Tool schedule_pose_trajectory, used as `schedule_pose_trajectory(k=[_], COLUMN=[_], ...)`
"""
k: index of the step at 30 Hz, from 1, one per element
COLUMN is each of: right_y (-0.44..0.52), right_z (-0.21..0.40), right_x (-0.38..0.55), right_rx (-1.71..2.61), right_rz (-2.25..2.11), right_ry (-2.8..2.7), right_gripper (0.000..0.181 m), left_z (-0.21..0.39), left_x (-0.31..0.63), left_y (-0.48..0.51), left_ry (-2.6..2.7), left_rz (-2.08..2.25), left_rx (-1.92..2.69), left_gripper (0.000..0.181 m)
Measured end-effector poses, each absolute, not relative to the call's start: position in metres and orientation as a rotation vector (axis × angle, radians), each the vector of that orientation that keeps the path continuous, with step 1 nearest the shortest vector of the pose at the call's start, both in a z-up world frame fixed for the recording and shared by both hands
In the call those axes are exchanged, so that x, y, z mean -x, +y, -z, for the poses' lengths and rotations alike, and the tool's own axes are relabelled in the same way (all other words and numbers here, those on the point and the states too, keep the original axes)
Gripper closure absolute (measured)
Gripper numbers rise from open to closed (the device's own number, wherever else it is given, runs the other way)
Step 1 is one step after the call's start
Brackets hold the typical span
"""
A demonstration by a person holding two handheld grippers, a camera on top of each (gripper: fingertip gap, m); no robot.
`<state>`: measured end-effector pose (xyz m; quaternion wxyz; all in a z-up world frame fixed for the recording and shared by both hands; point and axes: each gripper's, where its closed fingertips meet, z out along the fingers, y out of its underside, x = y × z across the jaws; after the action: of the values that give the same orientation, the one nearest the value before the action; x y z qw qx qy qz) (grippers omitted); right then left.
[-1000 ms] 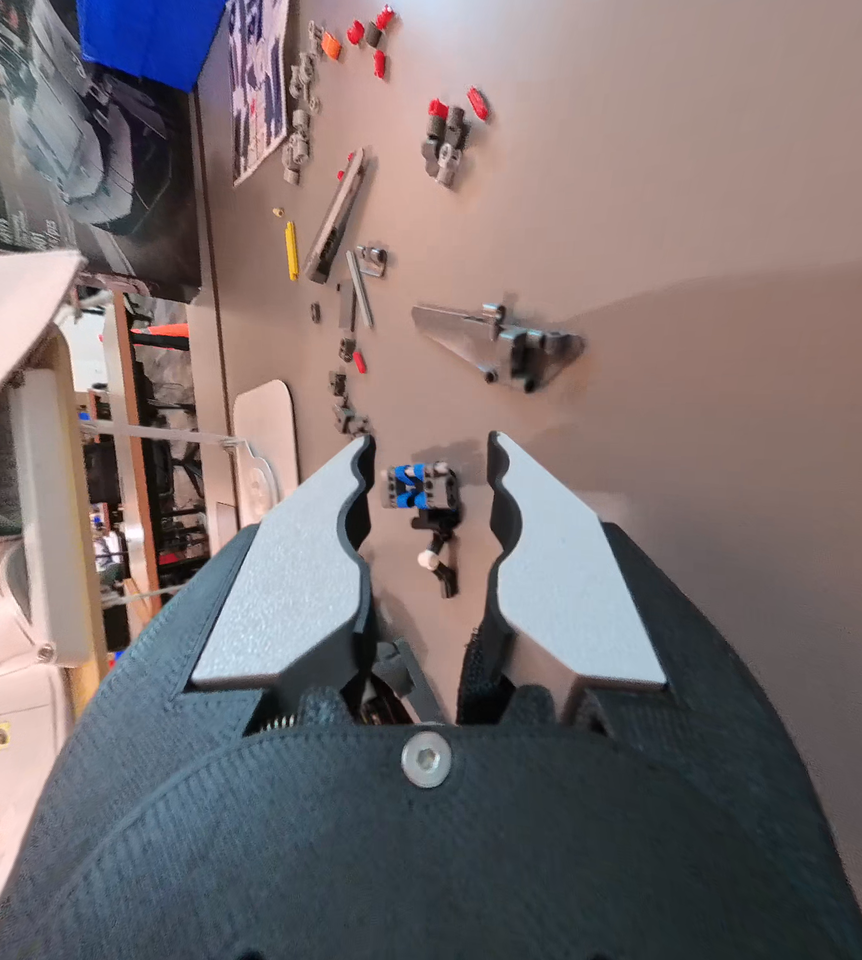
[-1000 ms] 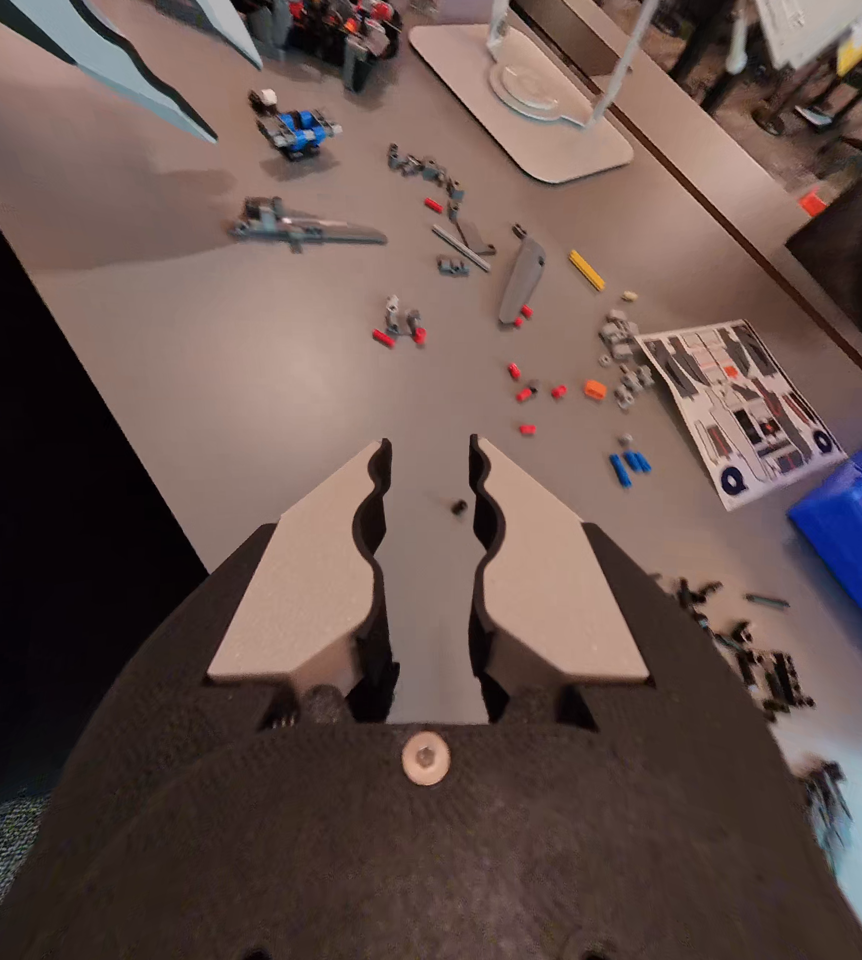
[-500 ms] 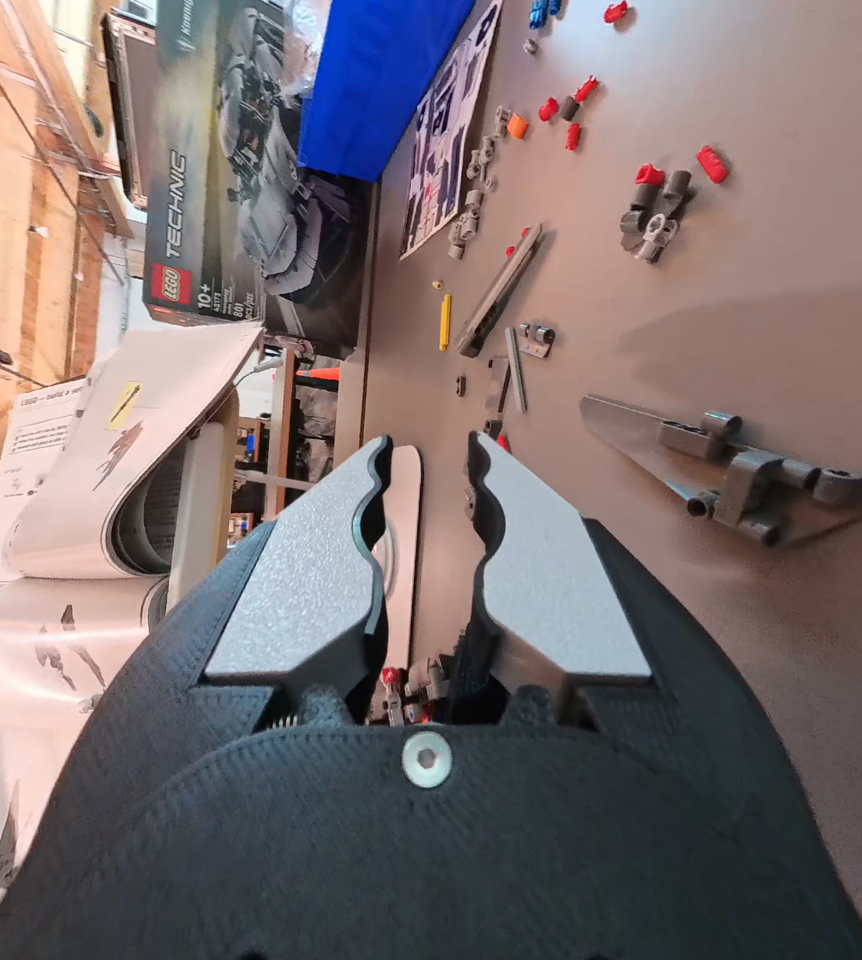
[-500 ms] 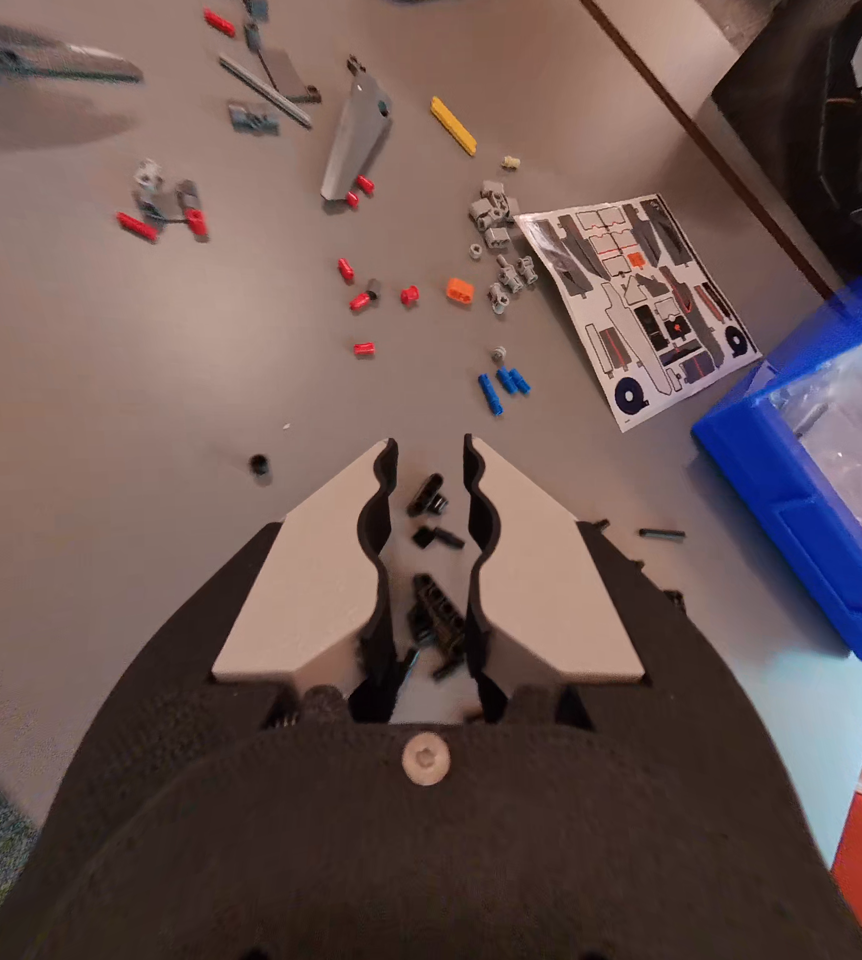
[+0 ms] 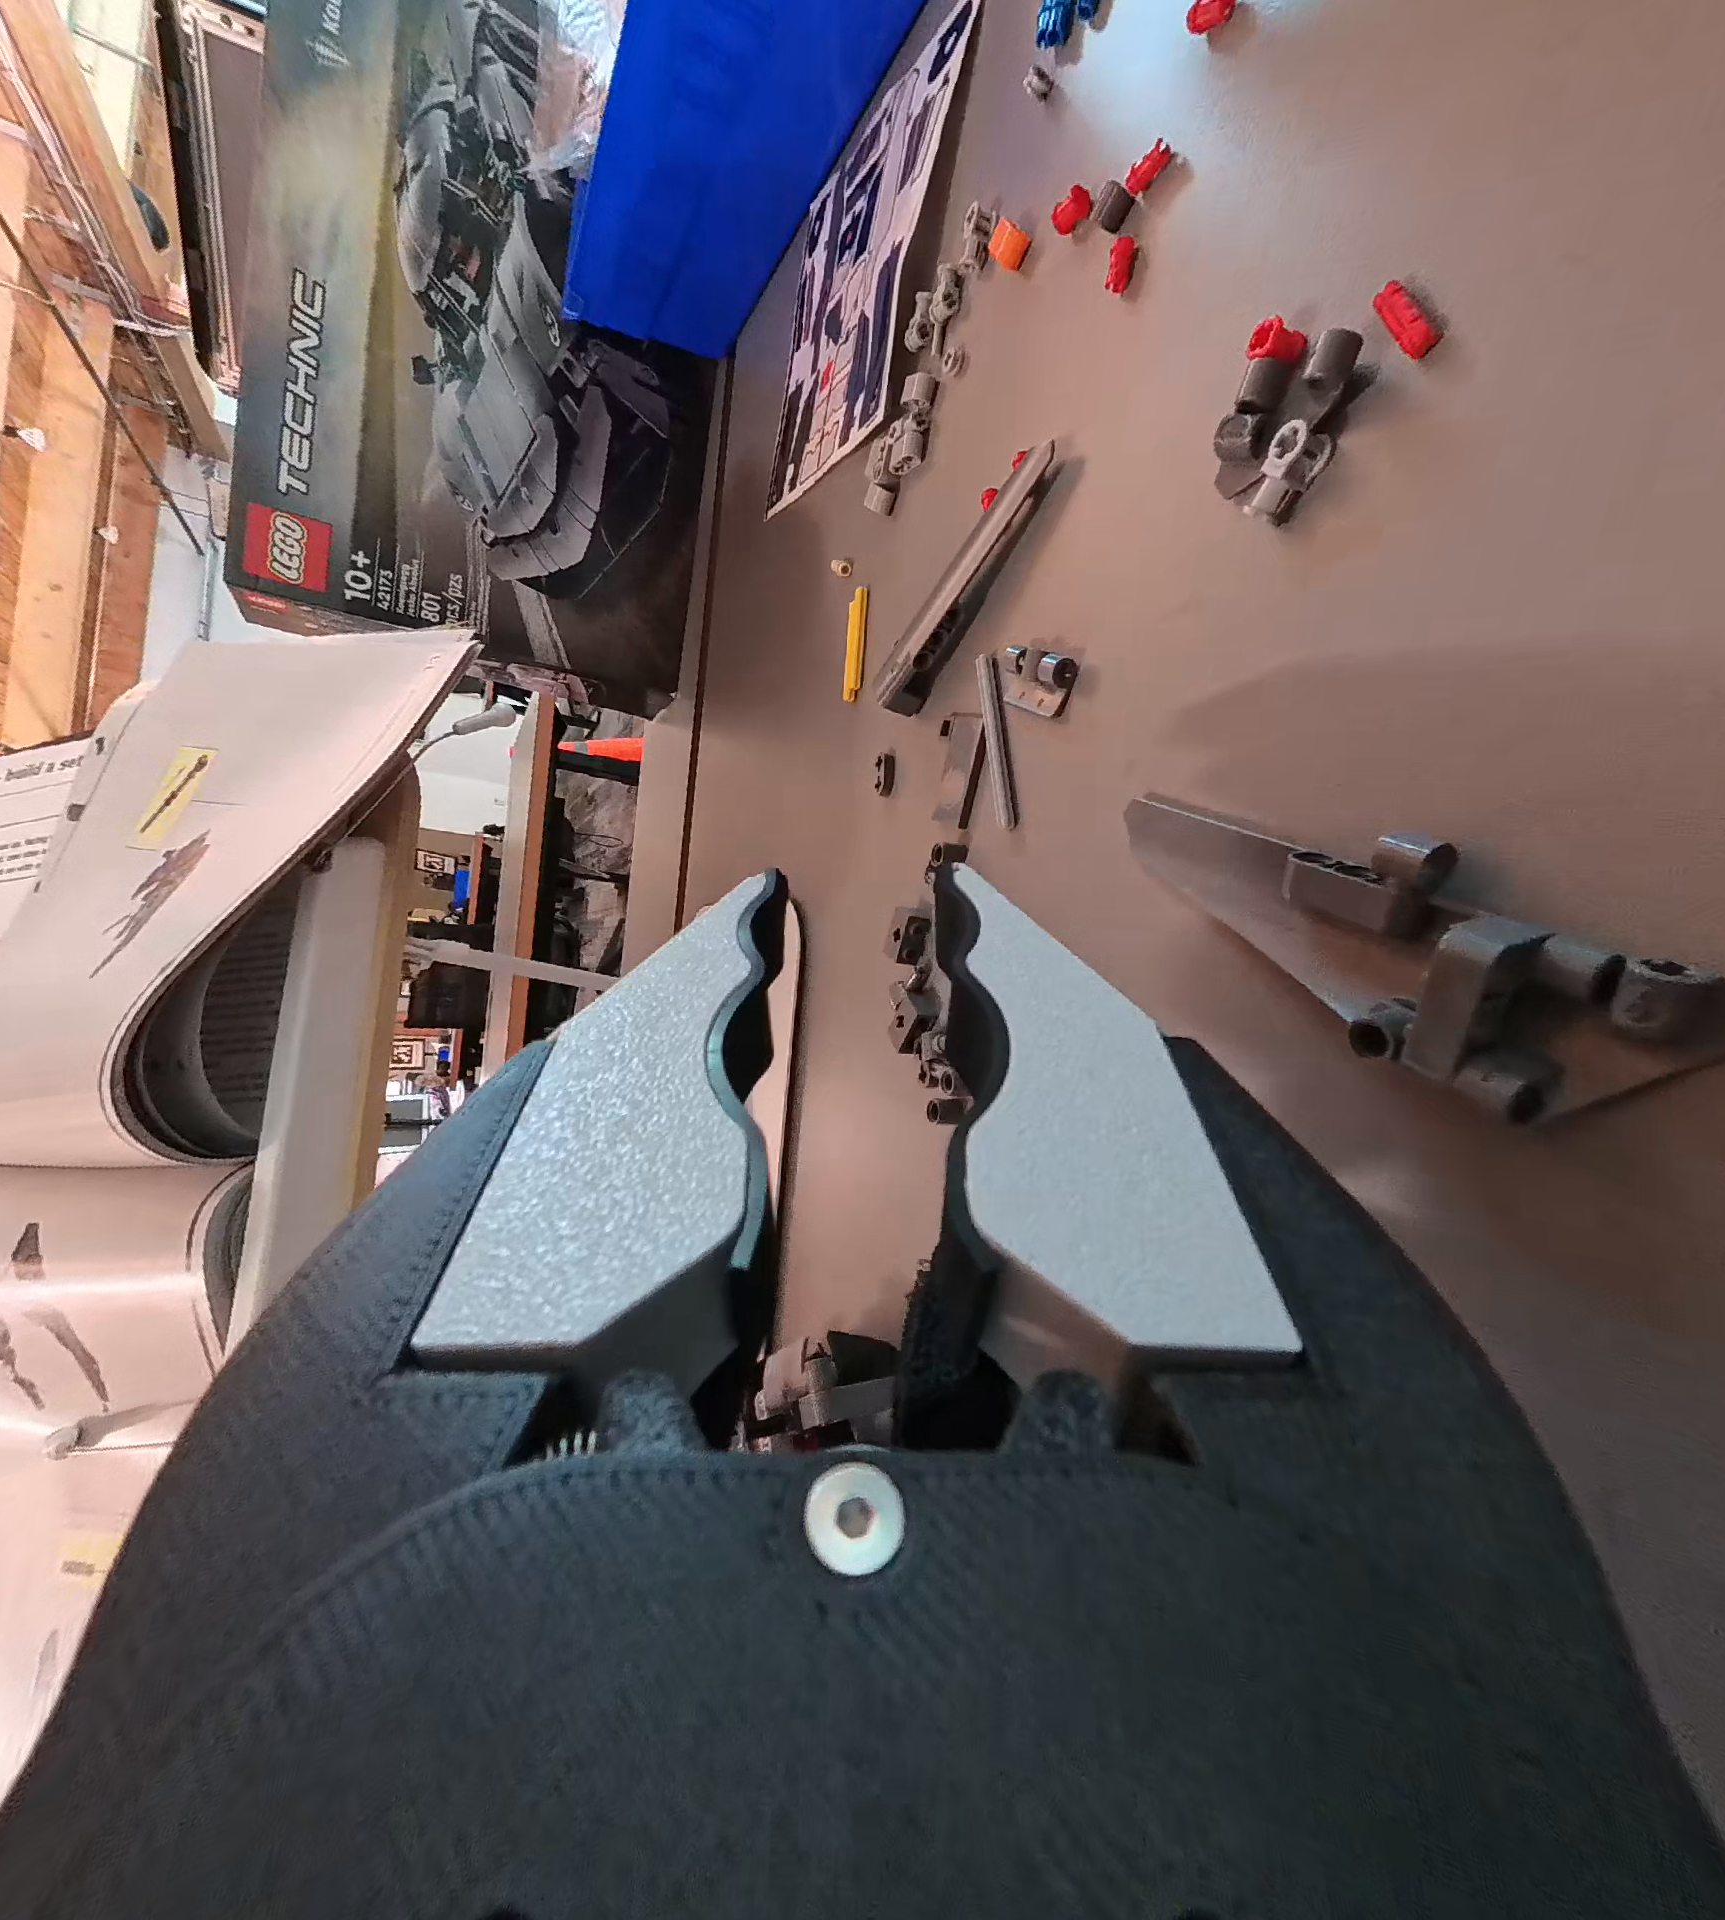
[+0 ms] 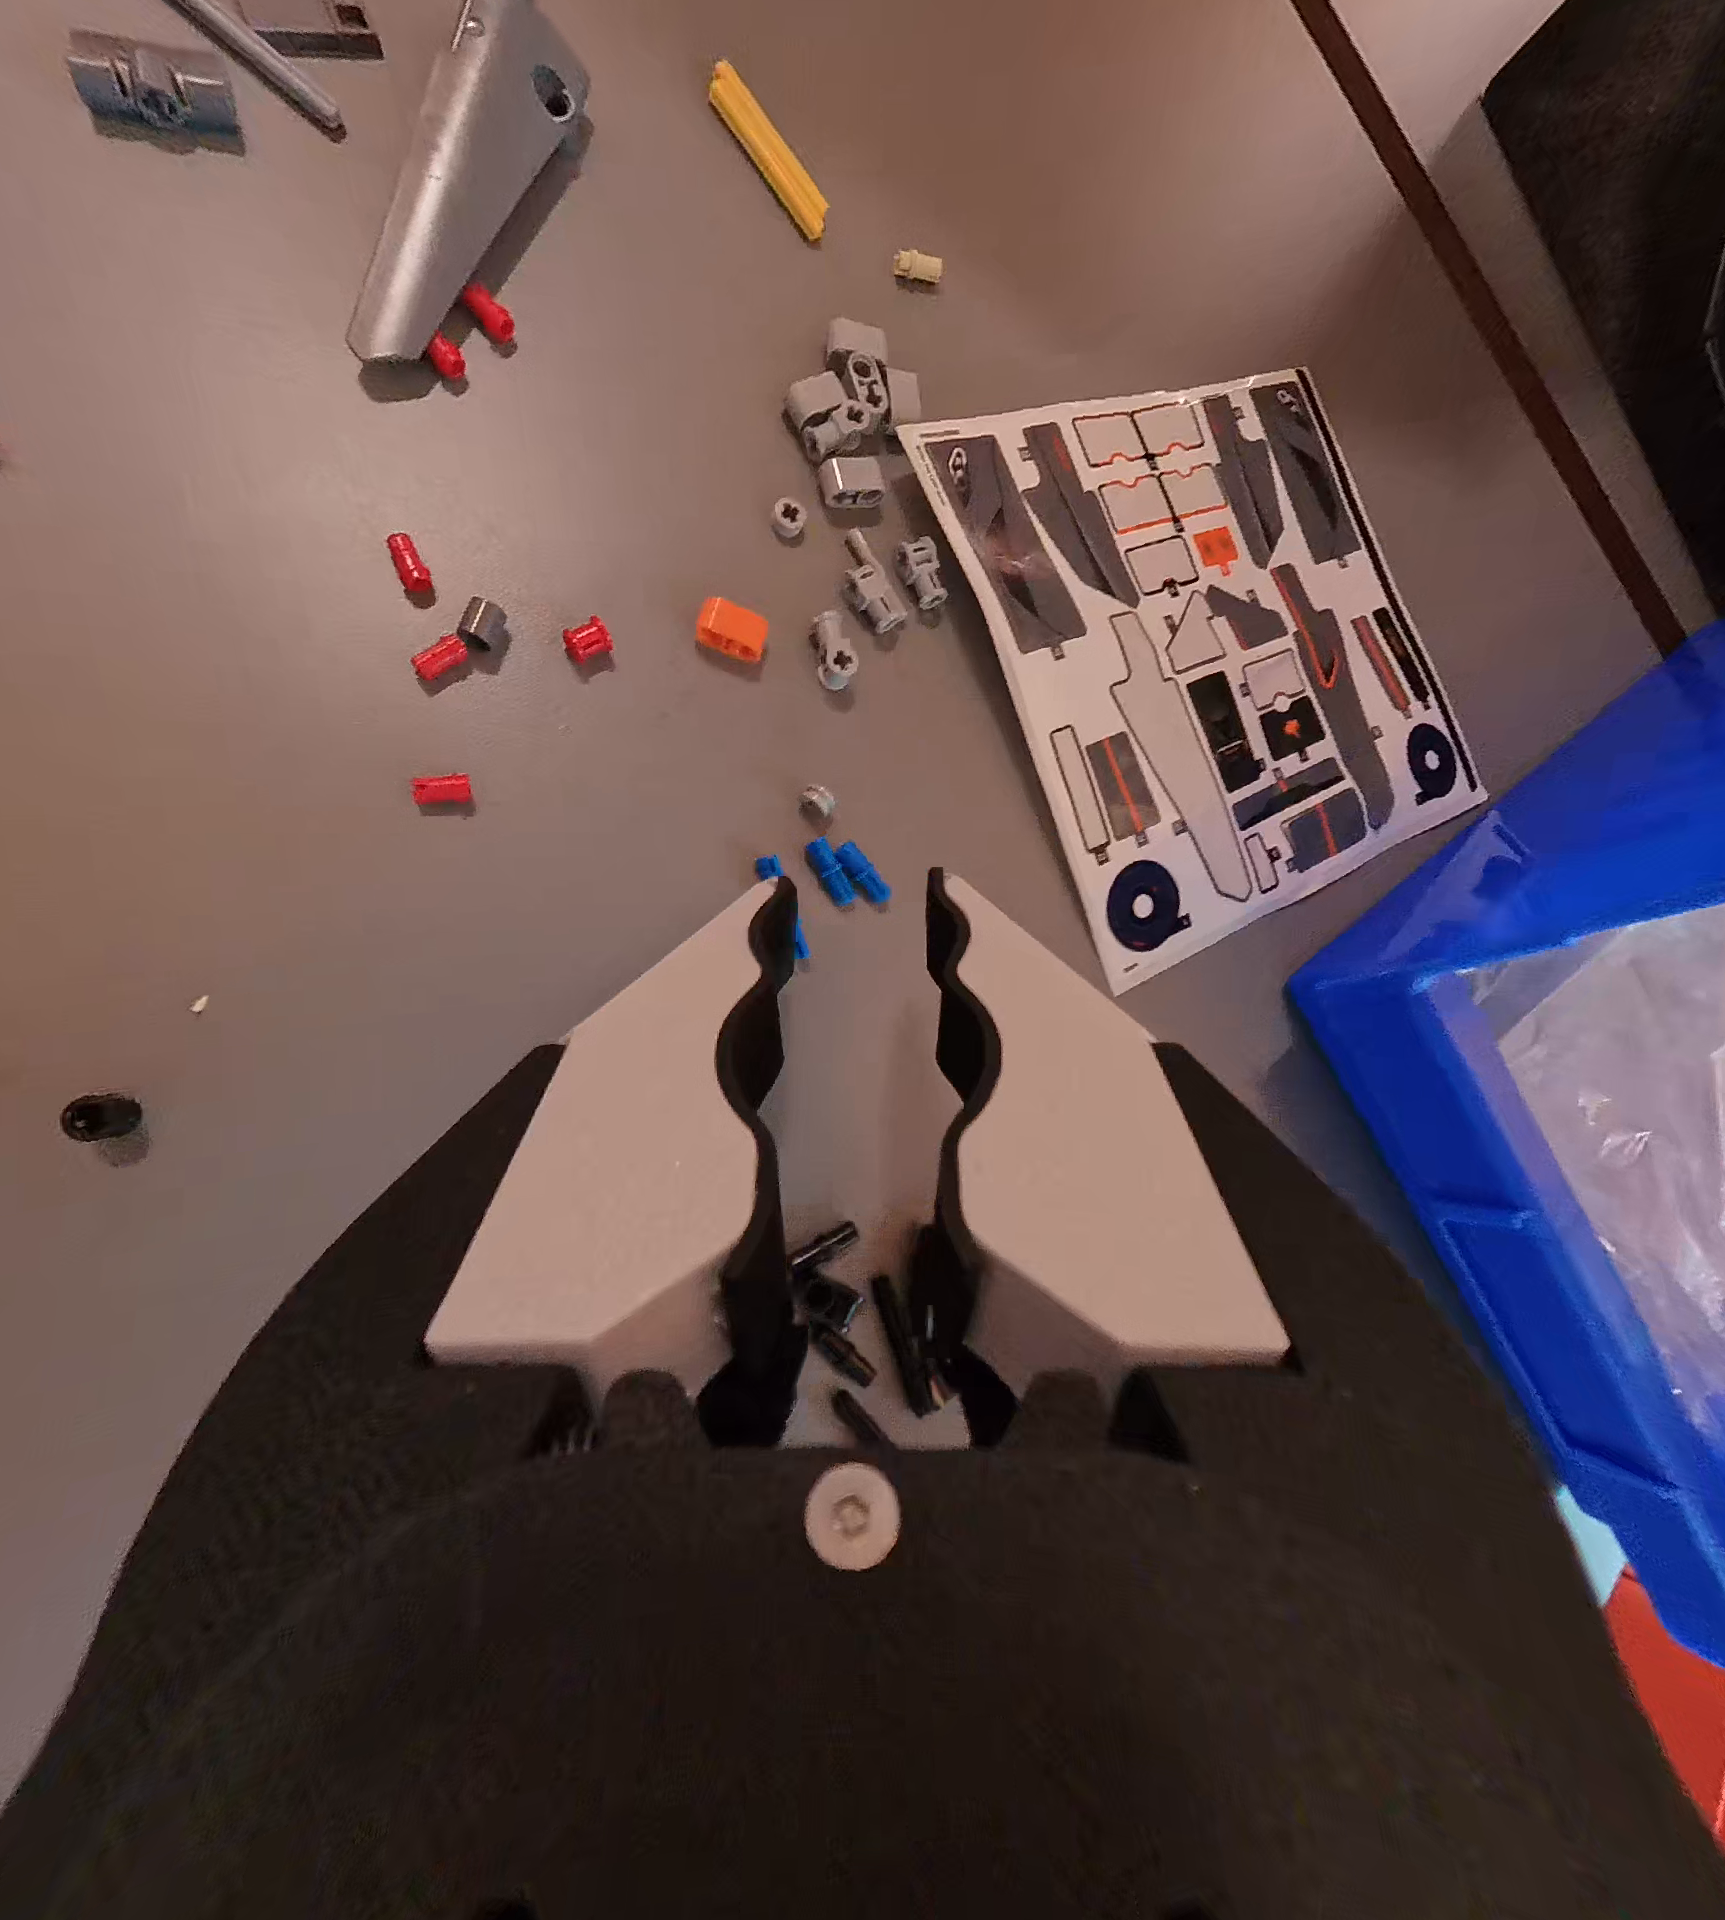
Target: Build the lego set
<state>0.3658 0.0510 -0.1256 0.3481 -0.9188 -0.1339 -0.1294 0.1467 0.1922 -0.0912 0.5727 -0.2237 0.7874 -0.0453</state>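
My left gripper (image 5: 863, 881) is open and empty, low over the grey table (image 5: 1460, 675). Small dark grey connectors (image 5: 915, 987) lie between its fingertips. A grey wing assembly (image 5: 1440, 956) lies to its right. My right gripper (image 6: 858, 888) is open and empty, with its tips just short of several blue pins (image 6: 842, 868). Loose black pins (image 6: 837, 1309) lie on the table between its fingers near their base. Red pins (image 6: 437, 655), an orange piece (image 6: 731, 629) and light grey connectors (image 6: 853, 416) are scattered ahead of it.
A sticker sheet (image 6: 1201, 665) and a blue bin (image 6: 1616, 987) with a plastic bag are to the right. A grey panel (image 6: 463, 208) and a yellow axle (image 6: 767, 151) lie farther off. The set's box (image 5: 463, 364) and an open instruction booklet (image 5: 162, 831) stand at the table's far edge. Tip to tip, the grippers are about 25 cm apart. Both grippers' tips are roughly 20 cm from the yellow axle (image 6: 767, 151).
My left gripper left the blue and black subassembly, narrowed a little and moved to the small grey connectors. My right gripper moved forward over the black pins to the blue pins.
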Motion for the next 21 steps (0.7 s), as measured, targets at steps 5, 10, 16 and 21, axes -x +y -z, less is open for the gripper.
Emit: schedule_pose_trajectory(k=[5, 10, 16, 21], right_y=[0.0529, 0.0531, 0.0536, 0.0541], right_z=[0.1250, 0.1284, 0.1294, 0.1279], right_x=[-0.3724, -0.3718, -0.3730, -0.3726], right_rx=[2.416, 2.446, 2.464, 2.472], right_rz=[0.340, 0.336, 0.320, 0.310], right_ry=[-0.383, -0.452, -0.488, -0.513], right_gripper=[0.158, 0.159, 0.159, 0.160], left_z=[0.0910, 0.0903, 0.0896, 0.0911], left_x=[-0.1457, -0.1462, -0.1464, -0.1468], left_y=[0.1908, 0.1899, 0.1884, 0.1875], left_ry=[1.846, 1.844, 1.840, 1.846], left_rz=[0.109, 0.108, 0.109, 0.109], left_rx=[0.523, 0.523, 0.523, 0.521], left_gripper=[0.156, 0.156, 0.156, 0.156])
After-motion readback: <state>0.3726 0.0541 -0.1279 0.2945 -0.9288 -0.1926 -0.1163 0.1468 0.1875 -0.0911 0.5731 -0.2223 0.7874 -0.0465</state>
